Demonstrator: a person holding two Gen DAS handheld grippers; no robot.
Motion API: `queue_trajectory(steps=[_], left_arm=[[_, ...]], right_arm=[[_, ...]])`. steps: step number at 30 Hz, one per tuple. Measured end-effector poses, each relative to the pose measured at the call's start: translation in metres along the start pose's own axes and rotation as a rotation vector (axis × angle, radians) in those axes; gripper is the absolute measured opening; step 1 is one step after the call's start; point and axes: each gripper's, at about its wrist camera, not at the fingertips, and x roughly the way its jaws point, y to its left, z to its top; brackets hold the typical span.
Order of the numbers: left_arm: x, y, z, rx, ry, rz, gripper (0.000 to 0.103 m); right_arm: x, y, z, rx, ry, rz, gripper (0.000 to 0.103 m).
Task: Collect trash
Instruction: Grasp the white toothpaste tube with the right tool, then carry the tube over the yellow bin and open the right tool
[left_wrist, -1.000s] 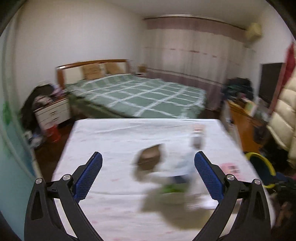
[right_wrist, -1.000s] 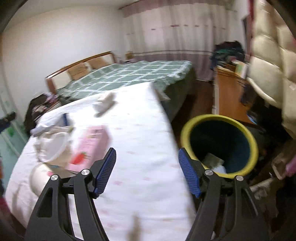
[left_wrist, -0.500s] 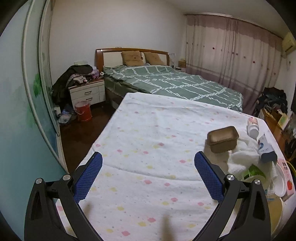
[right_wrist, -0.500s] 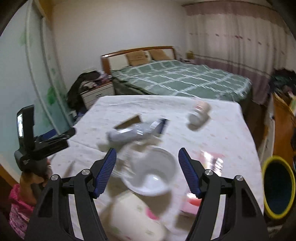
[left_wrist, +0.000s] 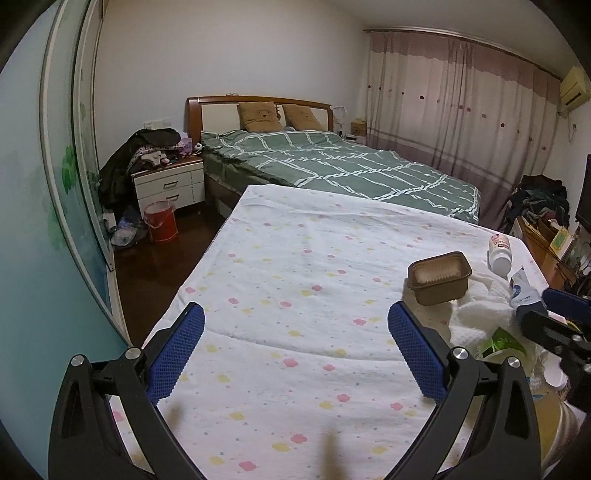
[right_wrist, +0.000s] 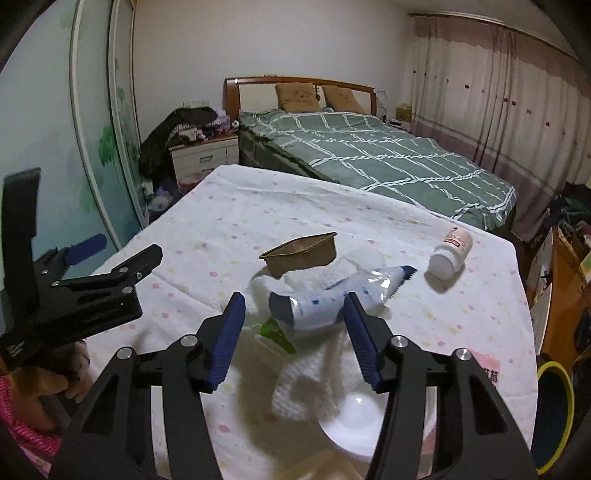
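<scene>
- Trash is seen gathered on the flowered tablecloth (right_wrist: 229, 229): one squeezed tube (right_wrist: 332, 295), one brown tray (right_wrist: 301, 254) with nothing seen inside, one white bottle (right_wrist: 450, 251) on its side, one white bowl (right_wrist: 351, 421), one pink carton (right_wrist: 484, 365).
- One white towel (right_wrist: 306, 384) is draped beneath the tube.
- Right gripper (right_wrist: 293, 336) is held spread just before the tube, gripping nothing.
- Left gripper (left_wrist: 295, 350) is held wide apart over bare cloth, well left of the tray.
- One yellow-rimmed bin (right_wrist: 554, 410) is seen beside the table; its contents cannot be told.
</scene>
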Motion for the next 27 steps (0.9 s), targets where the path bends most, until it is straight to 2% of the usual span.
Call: queue_trajectory(steps=[2,6,7,8,10,14,27], left_arm=[[0.000,0.000,0.000,-0.001,0.000,-0.003,0.098],[0.000,-0.001,-0.001,-0.003,0.003,-0.004,0.098],[0.000,0.000,-0.001,-0.003,0.003,-0.004,0.098],[-0.001,-0.001,-0.001,-0.003,0.004,-0.004,0.098],[-0.002,-0.001,-0.001,-0.003,0.003,-0.005,0.098],[-0.002,-0.002,-0.001,-0.004,0.004,-0.005,0.098],[-0.002,-0.002,-0.001,-0.004,0.002,-0.004,0.098]], right_arm=[[0.006,0.006,0.002,-0.030,0.008,-0.045,0.053],[0.012,0.003,0.002,-0.033,0.035,-0.080,0.053],[0.012,0.000,0.002,-0.026,0.035,-0.078,0.047],[0.011,-0.004,0.002,-0.014,0.035,-0.074,0.034],[0.006,-0.012,0.002,0.019,0.029,-0.062,0.018],[-0.007,-0.031,0.001,0.082,0.007,-0.032,0.006],[-0.079,-0.098,-0.009,0.279,-0.133,0.044,0.001]])
